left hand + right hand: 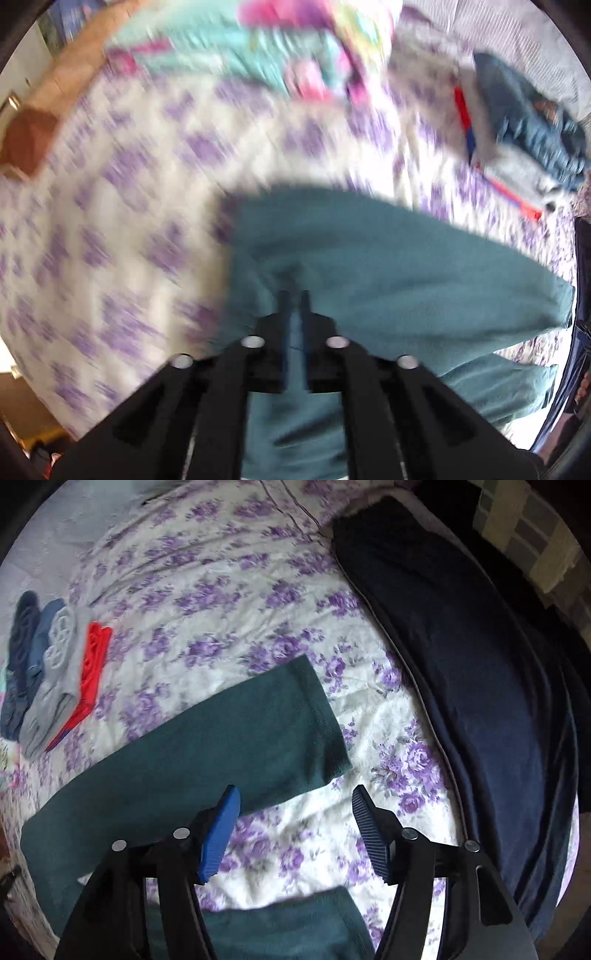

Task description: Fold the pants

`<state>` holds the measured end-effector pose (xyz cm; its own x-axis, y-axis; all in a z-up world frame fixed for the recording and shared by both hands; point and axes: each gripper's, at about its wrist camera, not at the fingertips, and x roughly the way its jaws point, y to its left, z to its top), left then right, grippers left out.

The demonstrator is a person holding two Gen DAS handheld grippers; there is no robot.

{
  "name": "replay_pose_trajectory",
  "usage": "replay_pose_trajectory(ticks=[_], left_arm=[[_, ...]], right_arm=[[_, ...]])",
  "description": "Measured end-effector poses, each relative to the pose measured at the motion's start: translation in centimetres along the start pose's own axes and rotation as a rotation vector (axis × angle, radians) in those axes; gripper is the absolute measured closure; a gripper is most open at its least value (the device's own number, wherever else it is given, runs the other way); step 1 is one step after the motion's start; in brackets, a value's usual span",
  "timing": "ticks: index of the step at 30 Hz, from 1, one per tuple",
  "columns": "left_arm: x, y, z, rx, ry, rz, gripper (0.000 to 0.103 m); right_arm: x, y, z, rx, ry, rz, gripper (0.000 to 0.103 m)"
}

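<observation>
Teal green pants lie on a bed with a white and purple flowered sheet. In the left wrist view my left gripper is shut on a fold of the pants and holds the cloth up off the sheet; the view is blurred by motion. In the right wrist view my right gripper is open and empty, just above the sheet, between one pant leg's hem and a second leg end near the bottom edge.
A pile of folded clothes in grey, red and blue lies at the left; it also shows in the left wrist view. A dark navy blanket covers the right side of the bed. Bright patterned bedding lies far off.
</observation>
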<state>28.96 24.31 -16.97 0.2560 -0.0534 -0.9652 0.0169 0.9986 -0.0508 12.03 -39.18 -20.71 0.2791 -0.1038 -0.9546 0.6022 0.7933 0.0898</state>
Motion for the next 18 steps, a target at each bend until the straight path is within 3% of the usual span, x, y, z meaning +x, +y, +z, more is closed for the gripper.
replay_pose_trajectory(ticks=[2,5,7,9,12,15,16,18], left_arm=[[-0.4,0.7,1.4,0.035,0.0,0.017,0.066],[1.6,1.6,4.3,0.154,0.046,-0.007,0.065],[3.2,1.6,5.8,0.232,0.092,-0.056,0.065],[5.0,1.2,6.2,0.306,0.126,-0.06,0.065],[7.0,0.7,7.1,0.371,0.154,-0.061,0.067],[8.2,1.0,8.0,0.394,0.163,-0.114,0.067],[8.6,1.1,8.0,0.396,0.167,-0.129,0.07],[8.6,1.0,7.8,0.414,0.159,-0.19,0.094]], right_arm=[[-1.8,1.1,-1.4,-0.031,-0.015,0.064,0.03],[-2.5,3.8,-2.8,-0.103,0.013,0.129,0.03],[-2.5,5.7,-3.5,-0.157,0.04,0.133,0.03],[-2.7,7.3,-4.2,-0.208,0.062,0.115,0.03],[-2.9,10.1,-4.7,-0.291,0.082,0.1,0.03],[-3.3,14.7,-4.3,-0.445,0.073,0.125,0.03],[-3.3,16.7,-4.2,-0.513,0.065,0.145,0.03],[-2.9,21.5,-4.6,-0.658,0.07,0.202,0.03]])
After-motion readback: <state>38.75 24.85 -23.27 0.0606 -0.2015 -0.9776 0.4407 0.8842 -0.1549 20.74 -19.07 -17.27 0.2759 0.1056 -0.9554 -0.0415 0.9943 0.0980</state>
